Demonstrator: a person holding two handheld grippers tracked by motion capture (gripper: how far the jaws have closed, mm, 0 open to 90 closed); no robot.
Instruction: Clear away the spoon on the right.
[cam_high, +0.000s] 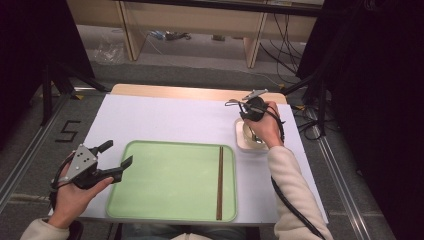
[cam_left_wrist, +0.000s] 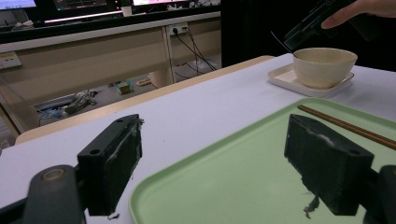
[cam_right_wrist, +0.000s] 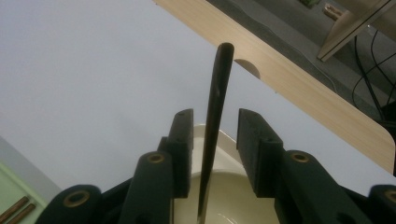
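Note:
A cream bowl (cam_left_wrist: 324, 65) stands on a cream square plate (cam_left_wrist: 284, 77) at the table's right, partly under the person's right hand (cam_high: 267, 127). My right gripper (cam_right_wrist: 215, 115) points down over the bowl (cam_right_wrist: 229, 200). A dark slim utensil handle (cam_right_wrist: 222, 70) rises from the bowl between its jaws. It stands close to one pad, with a gap to the other, so the gripper is open. My left gripper (cam_high: 118, 152) hovers open and empty at the left edge of the green tray (cam_high: 170, 180). A pair of brown chopsticks (cam_high: 220, 182) lies on the tray's right side.
A white sheet (cam_high: 165, 117) covers the table, and a strip of wood (cam_high: 190, 92) shows along its far edge. Beyond it are floor cables and wooden furniture legs. Black stands flank both sides of the table.

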